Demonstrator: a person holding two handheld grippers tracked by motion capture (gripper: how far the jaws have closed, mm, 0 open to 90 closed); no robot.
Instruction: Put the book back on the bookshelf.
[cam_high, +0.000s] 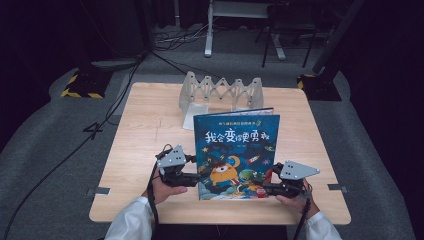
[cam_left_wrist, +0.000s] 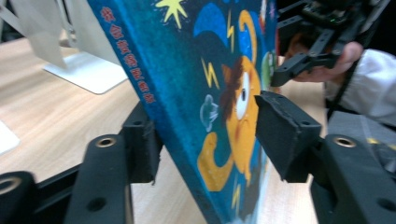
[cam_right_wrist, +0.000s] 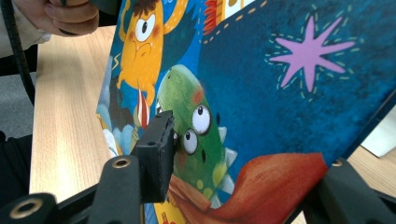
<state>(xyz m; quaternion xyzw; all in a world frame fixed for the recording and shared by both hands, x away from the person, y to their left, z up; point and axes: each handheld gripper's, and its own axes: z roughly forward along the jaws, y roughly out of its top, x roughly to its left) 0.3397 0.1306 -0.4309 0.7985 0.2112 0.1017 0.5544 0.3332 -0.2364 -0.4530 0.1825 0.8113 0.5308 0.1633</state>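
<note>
A blue picture book (cam_high: 237, 150) with an orange monster on its cover is held raised off the wooden table (cam_high: 145, 140), its cover facing me. My left gripper (cam_high: 197, 176) is at its lower left edge by the spine. In the left gripper view the book (cam_left_wrist: 210, 70) passes between the two black pads (cam_left_wrist: 280, 130), which press on both covers. My right gripper (cam_high: 265, 187) is shut on the lower right edge. In the right gripper view one pad (cam_right_wrist: 156, 154) lies on the cover (cam_right_wrist: 280, 93) beside the green dinosaur, and the other jaw is behind the book.
A pale zigzag expandable rack (cam_high: 220, 92) stands at the back of the table on a white base (cam_high: 196, 116), just beyond the book's top edge. Cables and yellow-black stand feet (cam_high: 80, 82) lie on the floor. Bare tabletop lies at left and right.
</note>
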